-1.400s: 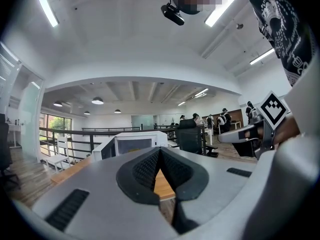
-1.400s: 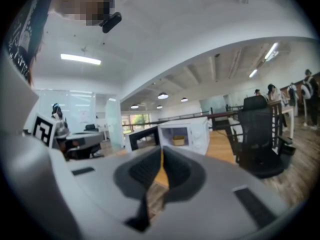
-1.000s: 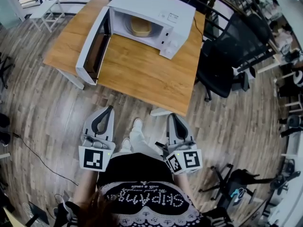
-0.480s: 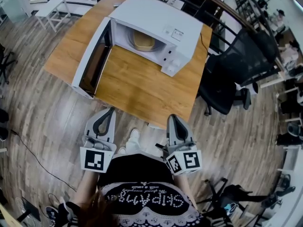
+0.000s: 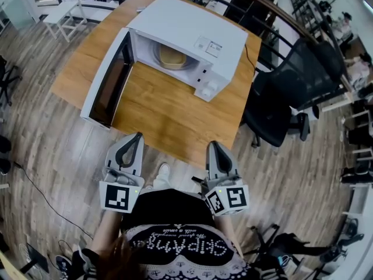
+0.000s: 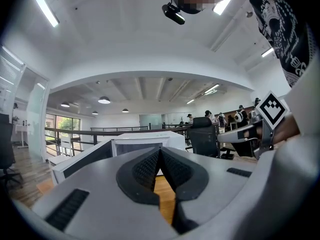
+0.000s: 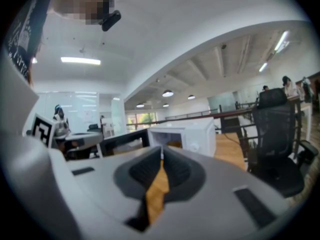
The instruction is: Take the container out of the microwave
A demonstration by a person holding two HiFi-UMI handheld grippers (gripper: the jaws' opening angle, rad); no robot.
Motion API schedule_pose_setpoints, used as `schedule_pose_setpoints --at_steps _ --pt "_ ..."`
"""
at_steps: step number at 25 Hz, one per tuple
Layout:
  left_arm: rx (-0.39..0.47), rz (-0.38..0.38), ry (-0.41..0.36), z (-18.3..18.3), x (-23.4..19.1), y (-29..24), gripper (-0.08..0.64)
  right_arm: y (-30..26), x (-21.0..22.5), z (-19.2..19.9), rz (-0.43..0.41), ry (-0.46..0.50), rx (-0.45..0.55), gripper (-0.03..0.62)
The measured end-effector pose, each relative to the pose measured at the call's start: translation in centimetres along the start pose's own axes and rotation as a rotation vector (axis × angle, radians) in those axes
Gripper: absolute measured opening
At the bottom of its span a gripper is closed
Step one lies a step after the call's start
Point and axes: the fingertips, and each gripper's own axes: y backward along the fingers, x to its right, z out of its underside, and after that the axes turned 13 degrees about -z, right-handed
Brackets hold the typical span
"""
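room: open office with a wood plank floor; a black office chair stands just right of the wooden tabletop.
microwave: white microwave on the far part of the tabletop, its door swung wide open to the left.
container: tan container inside the microwave cavity, untouched.
left hand-held gripper: the left hand-held gripper is held in front of the person, at the near edge of the tabletop; jaws together with nothing between them.
right hand-held gripper: the right hand-held gripper is beside it at the same edge; jaw tips meet, empty.
container to grippers: well apart, across the bare tabletop from both, and ahead of them.
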Motion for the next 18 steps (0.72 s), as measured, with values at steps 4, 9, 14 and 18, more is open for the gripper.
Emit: schedule_pose_setpoints --at_steps 4,9,14,18 --pt "0.006 -0.004 0.001 -0.3 0.6 -0.5 0.031 0.0 0.8 -0.3 -0.004 0.002 0.005 0.035" --pt "0.013 -0.010 -0.008 -0.5 1.2 -1.4 0.031 -0.3 1.8 -0.6 -0.018 0.005 0.013 0.037" --pt "0.017 -0.025 -0.007 -0.6 1.6 -1.8 0.031 -0.6 2.6 -0.6 -0.031 -0.002 0.016 0.037" --pt "0.016 -0.033 -0.009 -0.7 1.7 -1.5 0.031 -0.4 2.8 -0.7 -0.037 -0.003 0.023 0.036"
